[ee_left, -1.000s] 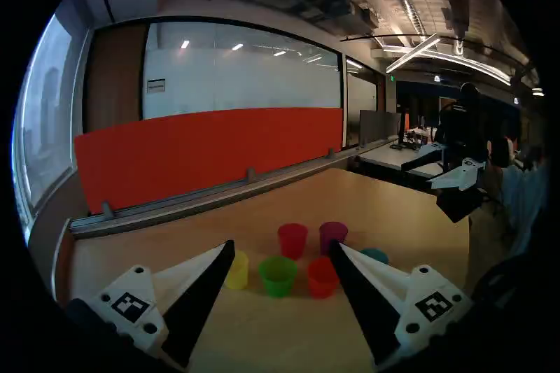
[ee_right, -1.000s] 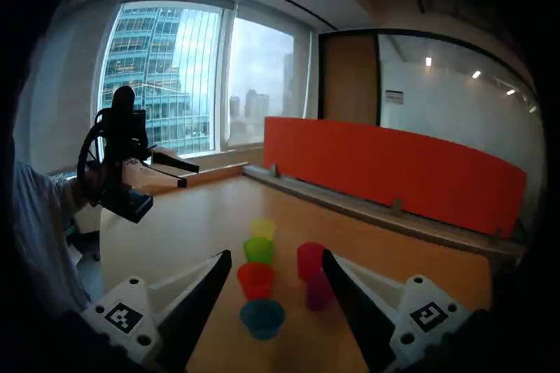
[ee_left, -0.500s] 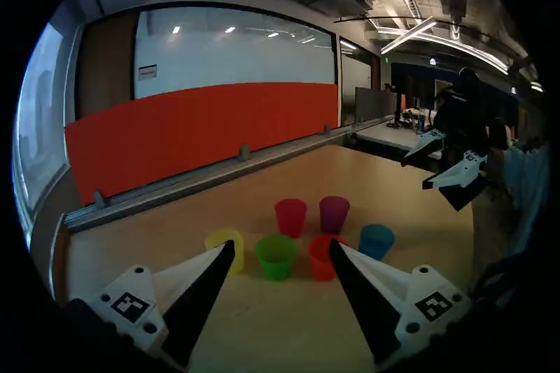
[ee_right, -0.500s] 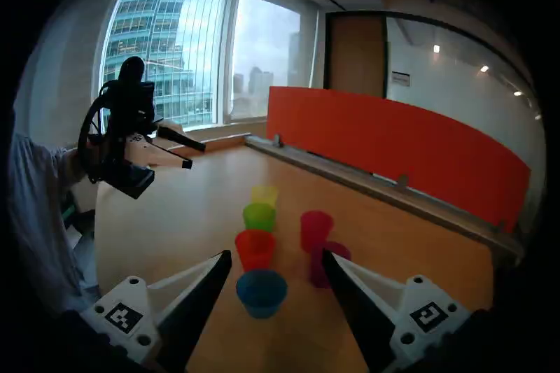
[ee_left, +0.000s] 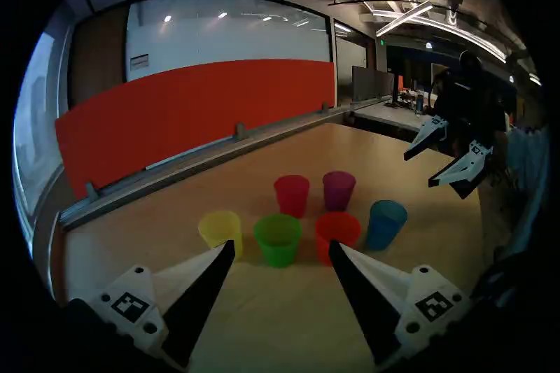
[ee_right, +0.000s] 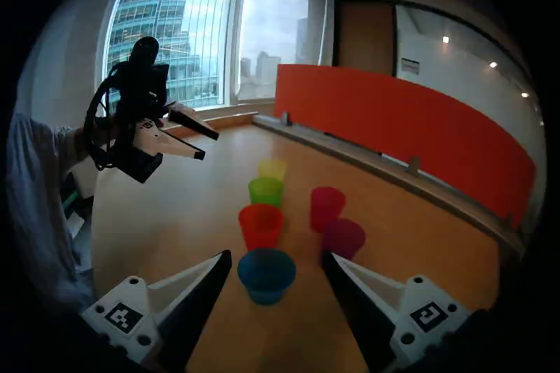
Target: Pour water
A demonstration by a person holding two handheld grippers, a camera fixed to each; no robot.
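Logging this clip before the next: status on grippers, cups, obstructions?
Left hand-held gripper open, empty. Right hand-held gripper open, empty, aimed at blue cup. Six cups upright on table, none touched. Nothing blocking either approach.

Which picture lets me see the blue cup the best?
The right gripper view. The blue cup stands nearest the camera there, big, with its open top showing. In the left gripper view the cup is farther off, at the right end of the front row, seen mostly from the side.
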